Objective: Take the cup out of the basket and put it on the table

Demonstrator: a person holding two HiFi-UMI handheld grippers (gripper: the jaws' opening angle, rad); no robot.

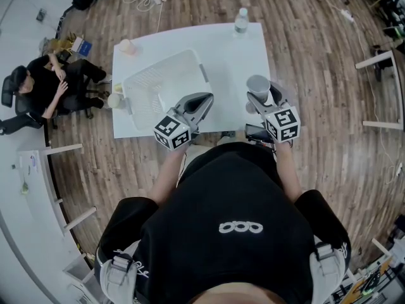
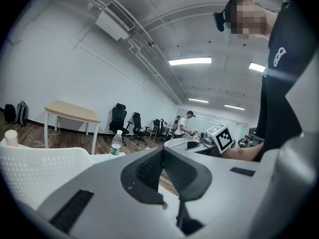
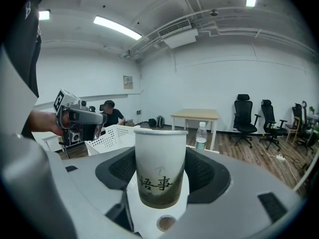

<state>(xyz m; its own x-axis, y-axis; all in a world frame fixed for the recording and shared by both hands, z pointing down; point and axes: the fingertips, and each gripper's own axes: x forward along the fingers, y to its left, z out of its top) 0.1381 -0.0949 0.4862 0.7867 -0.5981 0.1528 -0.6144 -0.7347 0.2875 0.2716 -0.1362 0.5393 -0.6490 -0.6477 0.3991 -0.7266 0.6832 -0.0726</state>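
One white table point(image 1: 234, 49) fills the middle of the head view, standing on a wood-plank floor. A seated person point(image 1: 44, 90) in dark clothes is off to its left, well apart from it. On the table's left half lies a white perforated basket point(image 1: 158, 65), with nothing showing inside it.

The left gripper point(image 1: 201, 103) hovers at the basket's near right corner. Its jaws are pressed together with nothing between them.

The right gripper point(image 1: 259, 97) is over the table's near right part, well outside the basket. Its jaws are clamped on the sides of the cup point(image 3: 160, 166), a white paper cup with dark characters printed low on its wall. The cup stands upright between them. Whether its base touches the tabletop cannot be told.

A clear water bottle point(image 1: 241, 21) stands at the table's far edge. A pale beaker point(image 1: 126, 46) sits at the far left corner, and a second beaker point(image 1: 116, 101) sits at the left edge, just beside the basket.
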